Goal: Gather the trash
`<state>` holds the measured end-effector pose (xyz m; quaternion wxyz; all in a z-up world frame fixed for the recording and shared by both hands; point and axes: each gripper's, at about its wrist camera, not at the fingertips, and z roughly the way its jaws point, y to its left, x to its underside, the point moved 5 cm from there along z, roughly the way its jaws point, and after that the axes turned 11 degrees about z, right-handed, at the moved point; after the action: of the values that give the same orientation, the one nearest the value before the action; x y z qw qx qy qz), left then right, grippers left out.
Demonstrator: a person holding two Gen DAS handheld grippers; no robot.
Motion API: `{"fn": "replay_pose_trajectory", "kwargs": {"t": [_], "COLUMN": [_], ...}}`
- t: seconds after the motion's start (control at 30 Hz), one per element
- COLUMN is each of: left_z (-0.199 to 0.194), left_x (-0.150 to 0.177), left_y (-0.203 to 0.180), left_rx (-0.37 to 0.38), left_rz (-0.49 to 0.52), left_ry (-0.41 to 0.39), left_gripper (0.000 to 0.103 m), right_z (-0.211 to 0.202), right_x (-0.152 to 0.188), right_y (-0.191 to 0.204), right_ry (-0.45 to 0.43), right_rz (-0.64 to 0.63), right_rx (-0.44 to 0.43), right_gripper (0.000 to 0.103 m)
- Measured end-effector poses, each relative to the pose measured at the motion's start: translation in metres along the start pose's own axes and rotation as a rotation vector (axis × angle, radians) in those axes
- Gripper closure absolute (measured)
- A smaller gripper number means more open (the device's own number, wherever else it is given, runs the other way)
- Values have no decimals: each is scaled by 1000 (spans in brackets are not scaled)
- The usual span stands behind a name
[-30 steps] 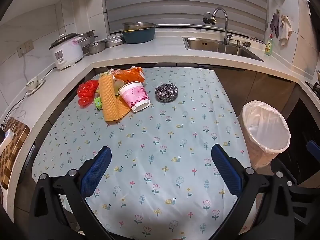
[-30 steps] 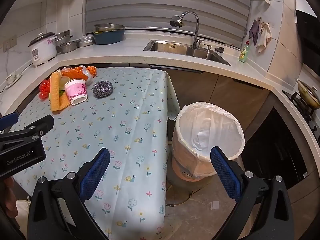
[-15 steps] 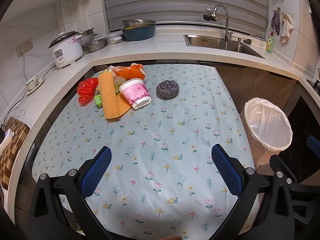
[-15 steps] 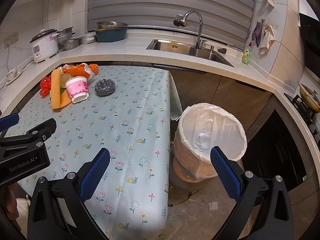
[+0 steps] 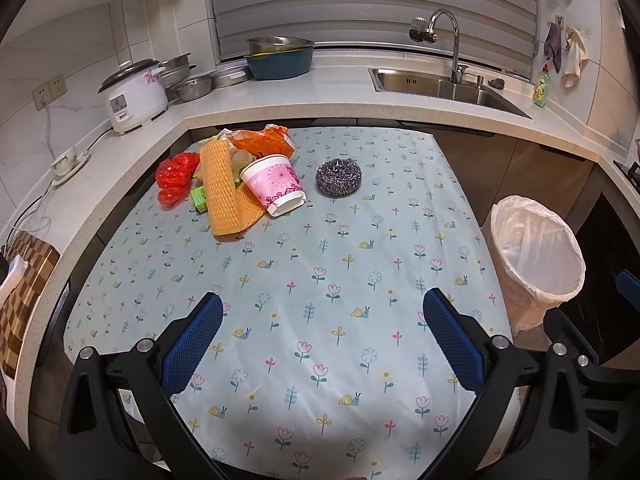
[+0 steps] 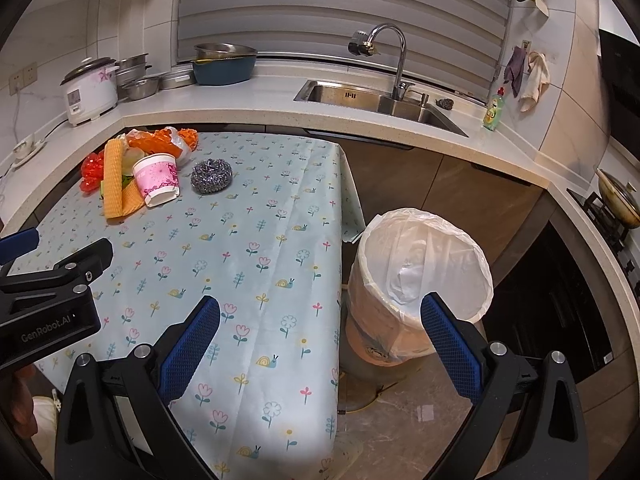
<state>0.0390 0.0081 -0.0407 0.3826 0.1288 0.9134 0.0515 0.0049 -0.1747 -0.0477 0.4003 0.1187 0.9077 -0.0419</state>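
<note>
Nearest the cameras, both tools hang with their blue-padded fingers spread wide and nothing between them. The left tool [image 5: 322, 336] is over the near part of the counter [image 5: 320, 400], which is covered by a pale blue cloth printed with flowers and snails; the right tool [image 6: 320, 336] straddles that counter's right edge, with the floor below.

Just beside that edge, on the floor, stands the round bin lined with a white plastic bag [image 6: 420, 276], its mouth open.

Farther off, at the counter's far left corner, the trash lies in a heap: a pink-and-white paper cup [image 5: 276, 188] tipped on its side, leaning against a folded orange waffle-textured cloth [image 5: 224, 196], with crumpled red plastic [image 5: 174, 180] to its left and an orange plastic bag [image 5: 264, 142] behind. A round steel-wool scourer [image 5: 339, 177] sits near the cup's right, apart from it.
</note>
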Motion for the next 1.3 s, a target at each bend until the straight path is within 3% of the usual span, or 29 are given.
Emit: {"fn": "replay_pose_trajectory", "kwargs": {"t": [0.97, 1.3], "left_z": [-2, -7], "left_x": [1, 0], "left_y": [-2, -6], "left_rx": [24, 19], "left_rz": [7, 38], "left_ry": [4, -37], "left_gripper": [8, 8], "right_z": [-6, -7], "right_x": [-1, -1], "right_y": [-1, 0], "right_ry": [-14, -19], "right_rz": [3, 0], "right_rx": [0, -1], "right_gripper": [7, 7]}}
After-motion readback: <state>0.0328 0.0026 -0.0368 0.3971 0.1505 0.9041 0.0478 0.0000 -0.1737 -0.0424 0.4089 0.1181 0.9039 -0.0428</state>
